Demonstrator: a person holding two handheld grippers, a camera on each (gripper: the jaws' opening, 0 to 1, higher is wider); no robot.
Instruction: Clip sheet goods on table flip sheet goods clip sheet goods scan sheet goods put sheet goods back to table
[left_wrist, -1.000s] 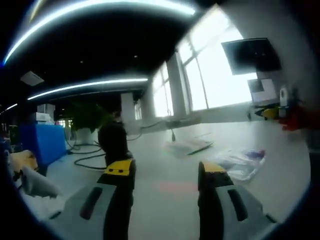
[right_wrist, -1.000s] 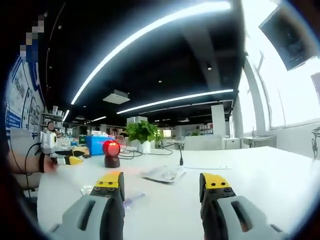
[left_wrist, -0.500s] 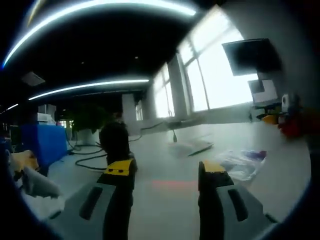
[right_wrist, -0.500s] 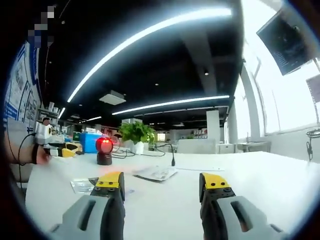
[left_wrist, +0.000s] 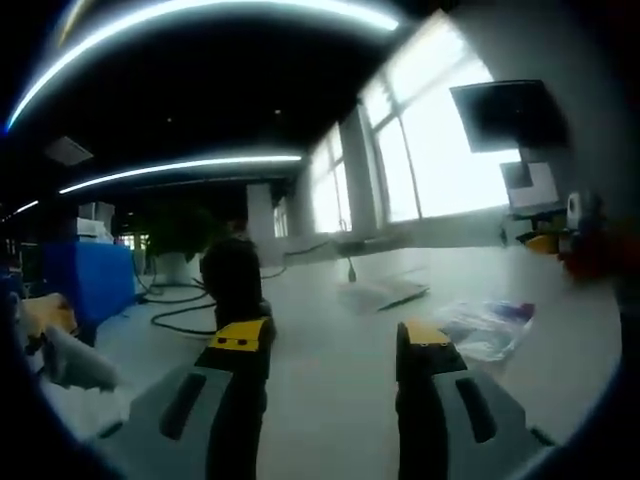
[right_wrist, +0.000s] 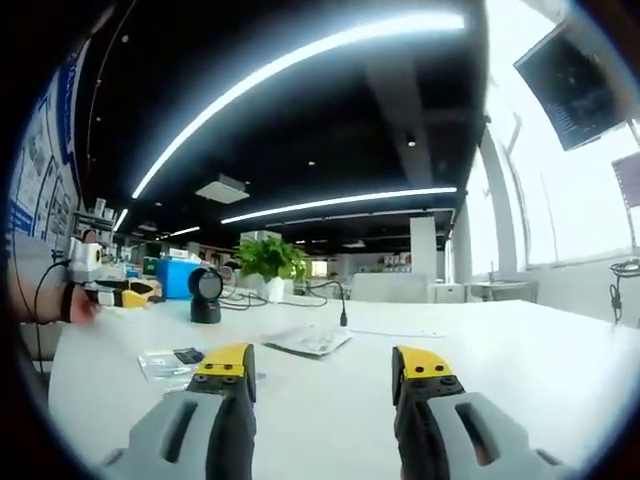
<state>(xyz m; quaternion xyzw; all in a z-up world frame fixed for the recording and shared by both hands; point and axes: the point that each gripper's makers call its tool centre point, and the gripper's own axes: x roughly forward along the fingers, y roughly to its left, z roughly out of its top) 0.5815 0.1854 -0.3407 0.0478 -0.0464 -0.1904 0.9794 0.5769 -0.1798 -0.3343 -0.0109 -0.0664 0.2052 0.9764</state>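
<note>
Both views skim low across a white table. My right gripper is open with nothing between its yellow-tipped jaws. Past them lie a flat sheet pack and, nearer on the left, a clear packet with a dark label. A black scanner stands at the back left. My left gripper is also open and empty. Ahead of it lie a flat pack and a crinkled clear bag; the dark scanner stands behind its left jaw.
The other gripper, in a person's hand, shows at the far left of the right gripper view. A potted plant and cables sit at the table's far side. White crumpled material lies at the left gripper view's left edge.
The scanner's red light, lit in the earlier right gripper frames, is now off, and the red glow on the table ahead of the left gripper has gone. Both views shifted only slightly.
</note>
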